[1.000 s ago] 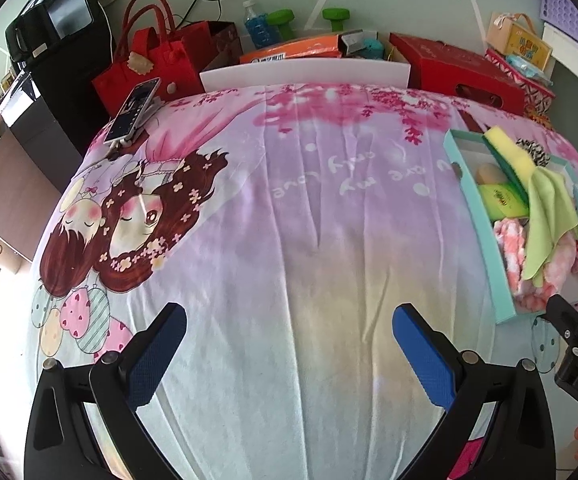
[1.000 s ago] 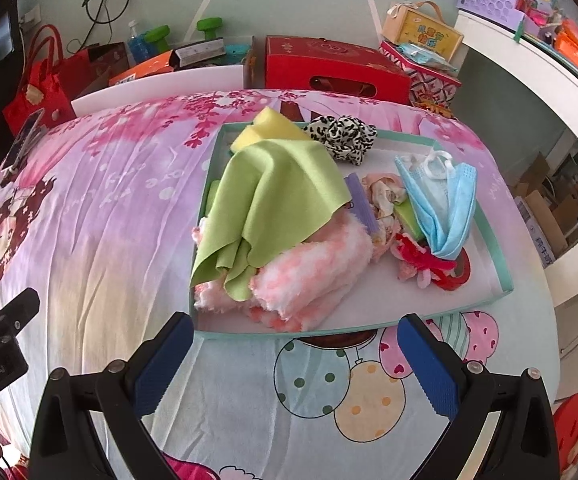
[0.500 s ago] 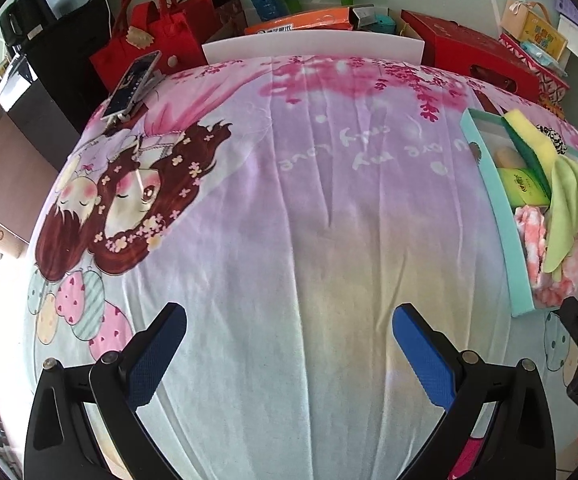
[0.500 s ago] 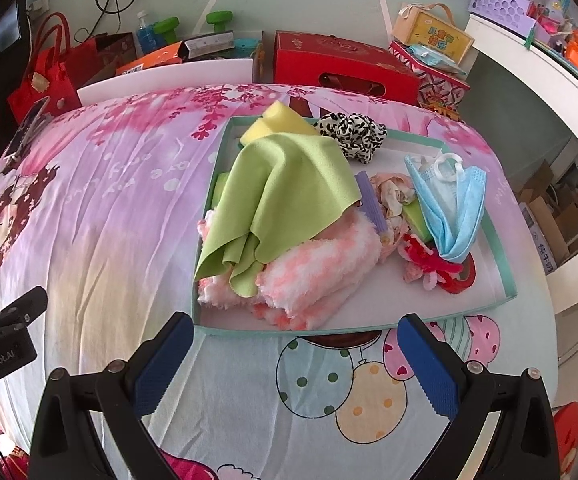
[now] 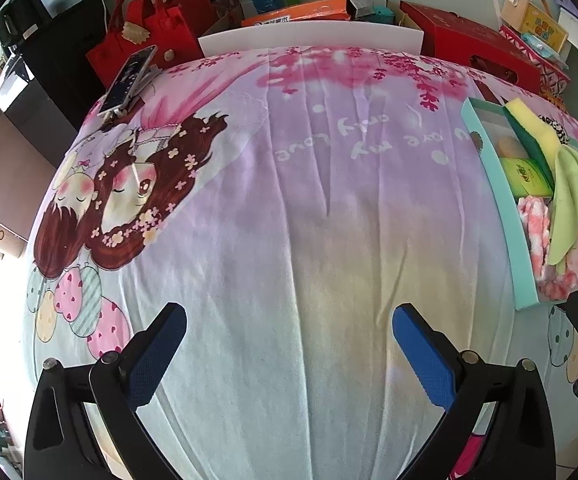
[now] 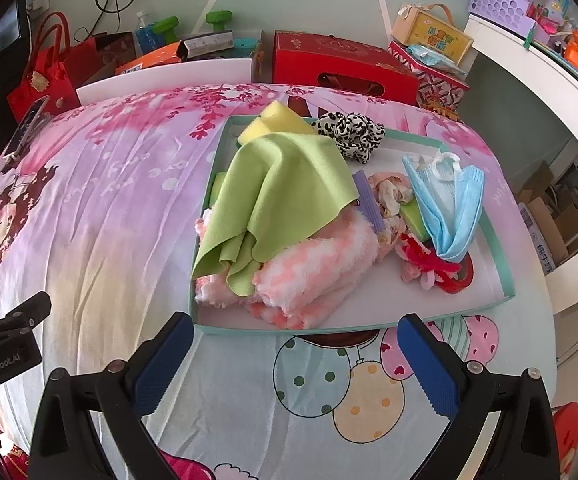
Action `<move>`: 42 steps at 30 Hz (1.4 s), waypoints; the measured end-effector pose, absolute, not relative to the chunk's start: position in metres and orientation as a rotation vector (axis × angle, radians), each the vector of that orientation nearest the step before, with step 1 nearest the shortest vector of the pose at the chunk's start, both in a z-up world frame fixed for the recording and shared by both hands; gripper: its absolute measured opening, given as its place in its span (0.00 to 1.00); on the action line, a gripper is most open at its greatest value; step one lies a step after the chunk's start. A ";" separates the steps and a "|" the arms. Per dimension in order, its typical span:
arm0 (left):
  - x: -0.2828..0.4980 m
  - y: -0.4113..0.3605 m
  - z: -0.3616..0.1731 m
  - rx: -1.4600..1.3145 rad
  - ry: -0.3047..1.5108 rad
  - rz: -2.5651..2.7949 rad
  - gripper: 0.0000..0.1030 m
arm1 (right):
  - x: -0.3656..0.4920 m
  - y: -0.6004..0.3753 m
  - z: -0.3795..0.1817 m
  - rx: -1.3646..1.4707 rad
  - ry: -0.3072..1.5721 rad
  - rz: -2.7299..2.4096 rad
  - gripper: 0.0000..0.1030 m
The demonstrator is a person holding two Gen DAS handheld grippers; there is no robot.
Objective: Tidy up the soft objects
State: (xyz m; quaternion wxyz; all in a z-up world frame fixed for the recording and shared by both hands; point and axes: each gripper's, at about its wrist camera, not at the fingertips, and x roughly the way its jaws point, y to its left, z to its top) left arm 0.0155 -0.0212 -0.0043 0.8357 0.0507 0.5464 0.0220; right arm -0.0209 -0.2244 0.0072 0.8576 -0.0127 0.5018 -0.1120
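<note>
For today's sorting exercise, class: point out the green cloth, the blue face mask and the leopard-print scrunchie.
green cloth (image 6: pixel 285 184), right wrist view, middle of its draped top.
blue face mask (image 6: pixel 449 208), right wrist view, its pleated middle.
leopard-print scrunchie (image 6: pixel 351 133), right wrist view, its ruffled fabric.

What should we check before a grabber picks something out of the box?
1. Right gripper open: ok, jaws wide, empty.
2. Left gripper open: ok, over bare bedsheet.
3. Green cloth reachable: ok, on top of the pile.
4. Fluffy pink towel free: not ok, cloth drapes over it.
5. Tray flat on the bed: ok.
6. Things under the cloth: cannot tell.
</note>
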 end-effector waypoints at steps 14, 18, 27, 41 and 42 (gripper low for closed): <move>0.016 -0.022 -0.006 0.093 1.172 0.034 1.00 | -0.021 -0.227 0.007 -0.025 1.057 -0.248 1.00; 0.016 -0.022 -0.006 0.094 1.171 0.038 1.00 | -0.021 -0.228 0.007 -0.022 1.053 -0.250 1.00; 0.017 -0.022 -0.006 0.102 1.169 0.042 1.00 | -0.021 -0.230 0.008 -0.019 1.054 -0.258 1.00; 0.013 -0.019 0.001 0.064 1.140 0.041 1.00 | -0.022 -0.232 0.008 -0.019 1.052 -0.258 1.00; 0.013 -0.019 0.000 0.064 1.143 0.041 1.00 | -0.022 -0.233 0.009 -0.017 1.051 -0.259 1.00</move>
